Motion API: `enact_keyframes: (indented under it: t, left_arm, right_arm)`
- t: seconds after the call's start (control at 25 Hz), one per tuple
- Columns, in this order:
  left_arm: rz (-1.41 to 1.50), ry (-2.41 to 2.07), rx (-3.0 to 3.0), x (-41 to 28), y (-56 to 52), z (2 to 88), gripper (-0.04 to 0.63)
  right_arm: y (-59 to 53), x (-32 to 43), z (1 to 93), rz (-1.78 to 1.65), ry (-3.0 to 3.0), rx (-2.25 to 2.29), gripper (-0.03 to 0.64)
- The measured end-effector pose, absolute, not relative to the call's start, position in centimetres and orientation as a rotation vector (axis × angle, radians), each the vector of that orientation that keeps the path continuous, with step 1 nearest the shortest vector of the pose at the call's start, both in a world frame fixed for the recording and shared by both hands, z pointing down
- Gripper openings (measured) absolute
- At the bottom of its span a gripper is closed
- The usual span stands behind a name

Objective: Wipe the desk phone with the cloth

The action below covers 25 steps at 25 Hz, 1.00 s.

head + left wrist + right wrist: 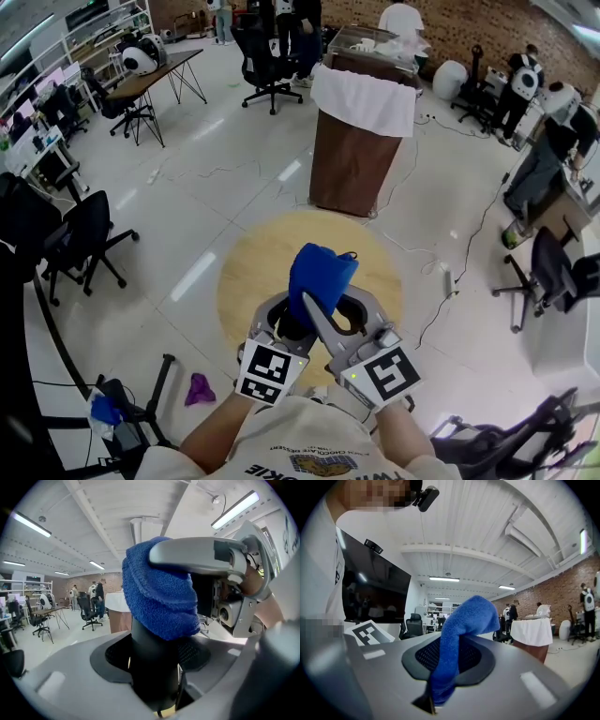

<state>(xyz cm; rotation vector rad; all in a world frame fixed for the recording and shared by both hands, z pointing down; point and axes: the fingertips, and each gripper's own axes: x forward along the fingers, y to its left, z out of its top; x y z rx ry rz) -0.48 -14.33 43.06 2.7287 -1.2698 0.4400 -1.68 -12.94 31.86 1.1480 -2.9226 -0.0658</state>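
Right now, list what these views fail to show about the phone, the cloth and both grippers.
- Black object in the left gripper: blue cloth covers its top in the left gripper view; whether it is the handset is unclear.
- Rest of the phone: in no view; the grippers hide the near part of the round table in the head view.
- Cloth's lower end: pinched inside the right gripper, right gripper view.

Grey left gripper (154,667), right gripper (440,667) — marker cubes (272,370).
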Motion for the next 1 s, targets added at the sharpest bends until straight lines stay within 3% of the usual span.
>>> enact_keyframes:
  t: [1.0]
  left_arm:
    - [0.418, -1.258, 2.755, -0.7, -13.1, 42.1, 0.255]
  right_arm:
    - [-15.7, 3.0, 25.0, -0.252, -2.953, 1.352, 0.061]
